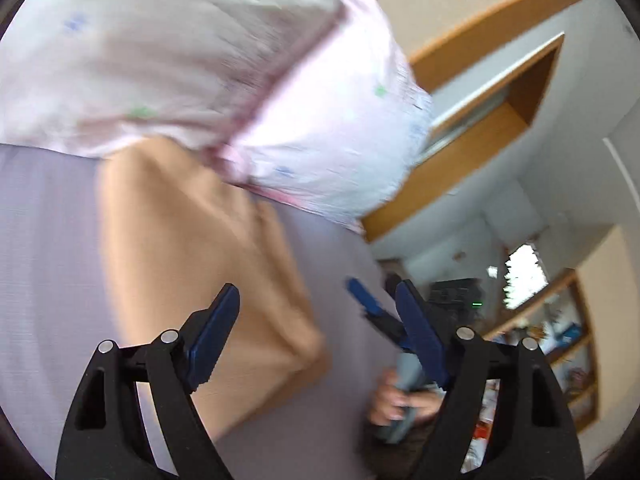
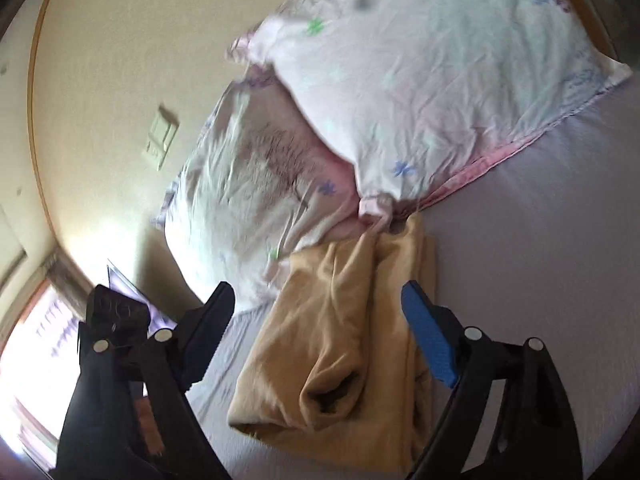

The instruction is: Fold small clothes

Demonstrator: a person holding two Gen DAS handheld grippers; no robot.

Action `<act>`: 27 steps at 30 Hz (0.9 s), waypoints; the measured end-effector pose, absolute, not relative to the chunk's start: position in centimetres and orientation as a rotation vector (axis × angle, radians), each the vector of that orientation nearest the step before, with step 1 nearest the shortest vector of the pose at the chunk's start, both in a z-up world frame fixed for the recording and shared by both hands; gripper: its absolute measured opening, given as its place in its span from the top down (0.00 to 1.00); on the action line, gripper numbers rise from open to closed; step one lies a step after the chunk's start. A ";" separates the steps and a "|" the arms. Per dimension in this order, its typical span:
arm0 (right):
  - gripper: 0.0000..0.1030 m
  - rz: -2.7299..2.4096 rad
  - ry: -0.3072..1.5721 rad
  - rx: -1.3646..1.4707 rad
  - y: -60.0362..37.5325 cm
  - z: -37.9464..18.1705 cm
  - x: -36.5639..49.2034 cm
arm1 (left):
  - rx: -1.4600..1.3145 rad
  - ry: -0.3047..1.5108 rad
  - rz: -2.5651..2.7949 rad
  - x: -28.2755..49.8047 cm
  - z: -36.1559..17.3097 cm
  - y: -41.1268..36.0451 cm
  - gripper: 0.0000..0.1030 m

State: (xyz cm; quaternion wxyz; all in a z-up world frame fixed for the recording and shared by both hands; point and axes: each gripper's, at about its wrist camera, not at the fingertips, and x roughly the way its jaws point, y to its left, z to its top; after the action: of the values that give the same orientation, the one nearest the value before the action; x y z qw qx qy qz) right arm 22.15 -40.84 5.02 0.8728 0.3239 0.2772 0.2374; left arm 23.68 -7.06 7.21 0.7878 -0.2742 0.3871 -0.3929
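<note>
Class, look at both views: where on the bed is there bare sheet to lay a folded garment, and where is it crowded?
Bare sheet lies right of the tan garment, below the pillow. In the left view, more bare sheet lies left of the garment. It is crowded where the garment's top meets the pillows. Both tools, left and right, are open.

tan garment (image 2: 344, 344) on a lilac sheet (image 2: 560, 240), pillows (image 2: 420, 92) white-pink with what look like blue and green flowers, blue finger pads (image 2: 430, 344).

A home bedroom: a bed (image 2: 540, 260) with 2 floral pillows (image 2: 420, 80), a wall switch (image 2: 161, 136), cluttered wooden shelves (image 1: 560, 340).
</note>
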 end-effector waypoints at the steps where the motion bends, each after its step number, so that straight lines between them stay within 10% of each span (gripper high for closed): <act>1: 0.25 0.499 0.625 0.635 -39.8 5.1 22.3 | -0.586 0.839 -0.806 23.5 6.8 -5.8 0.22; 13: 0.63 0.451 0.923 0.392 -32.2 2.2 26.1 | -0.681 0.889 -0.684 23.8 -0.1 0.8 0.22; 15: 0.84 0.454 0.928 0.382 -32.0 1.9 26.0 | -0.694 0.907 -0.677 23.9 -0.9 0.9 0.22; 27: 0.86 0.276 0.700 0.355 -35.6 7.8 21.8 | -0.741 0.928 -0.681 23.6 -1.8 1.6 0.22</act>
State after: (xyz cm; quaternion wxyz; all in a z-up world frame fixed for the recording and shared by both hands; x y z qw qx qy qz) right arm 21.80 -35.57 7.78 0.9147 0.1725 0.3399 0.1343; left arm 23.60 1.60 -1.80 0.7748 -0.3421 0.4288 -0.3144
